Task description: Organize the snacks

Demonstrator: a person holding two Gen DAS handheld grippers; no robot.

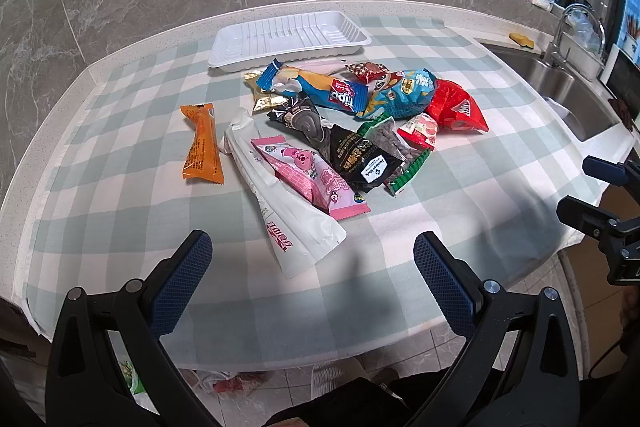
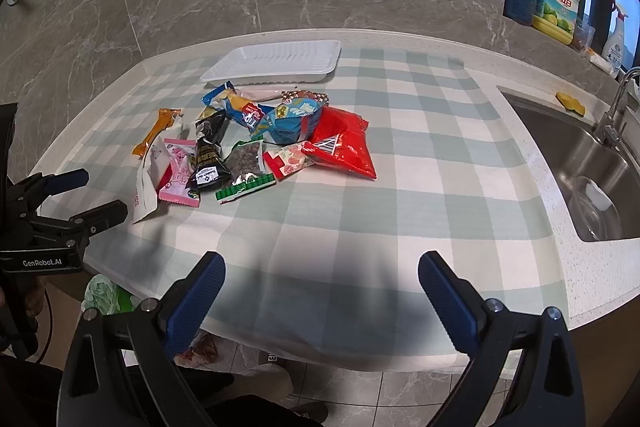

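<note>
Left gripper (image 1: pixel 312 267), right gripper (image 2: pixel 320 283) hovering spread, empty. Blue "Tipo" packet (image 1: pixel 316 87), black "Member's Mark" pouch (image 1: pixel 362 159) lying near white ribbed plastic tray (image 1: pixel 288 39).

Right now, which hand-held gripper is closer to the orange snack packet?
Left. The left hand-held gripper hovers open just in front of the orange snack packet; the right hand-held gripper hovers open farther toward the sink side.

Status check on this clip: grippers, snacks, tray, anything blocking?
Left gripper and right gripper open, empty, short of the pile. Mixed snack packets heaped on checked cloth; white ribbed plastic tray empty behind. Nothing blocking.
</note>
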